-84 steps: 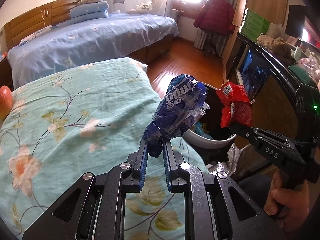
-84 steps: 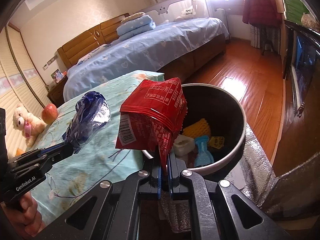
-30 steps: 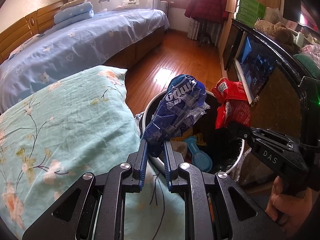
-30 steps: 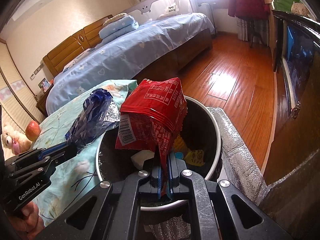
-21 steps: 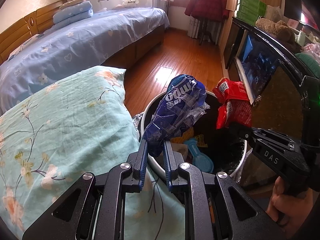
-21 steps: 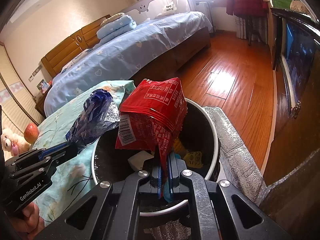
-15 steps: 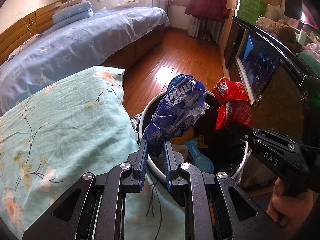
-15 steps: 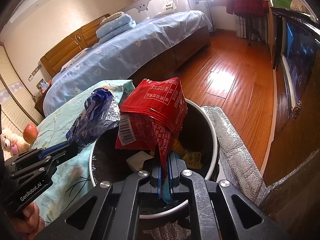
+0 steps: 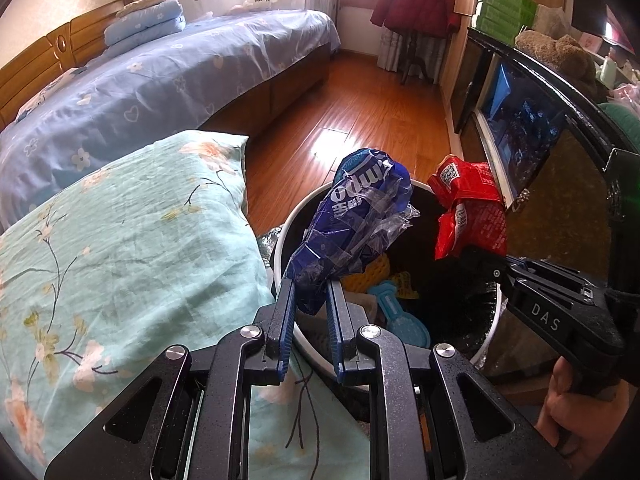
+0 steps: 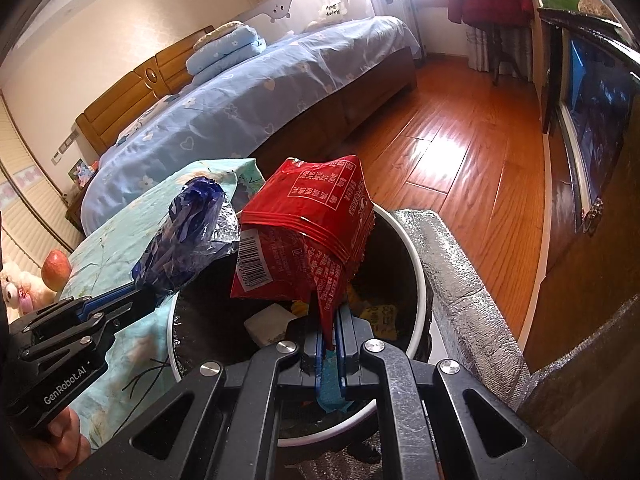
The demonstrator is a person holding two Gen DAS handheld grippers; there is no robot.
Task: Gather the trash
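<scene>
Blue wrapper (image 9: pixel 356 224) clamped in my left gripper (image 9: pixel 307 292) and red packet (image 10: pixel 308 248) pinched in my right gripper (image 10: pixel 329 340) both hang over the bin (image 10: pixel 416 264), so I'd centre them past the rim, then release low.

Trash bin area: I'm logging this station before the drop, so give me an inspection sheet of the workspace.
Surface: floral bedspread beside the bin; wood floor beyond.
Job's things: blue wrapper and red snack bag, both held above the trash bin, which already holds scraps.
Clutter: apple and plush toy on the bedspread.
Grippers: left gripper shut on the blue wrapper; right gripper shut on the red snack bag.
Cables: nothing seen.
Surroundings: blue bed, red coat, dark cabinet, foil-wrapped bundle beside the bin.
</scene>
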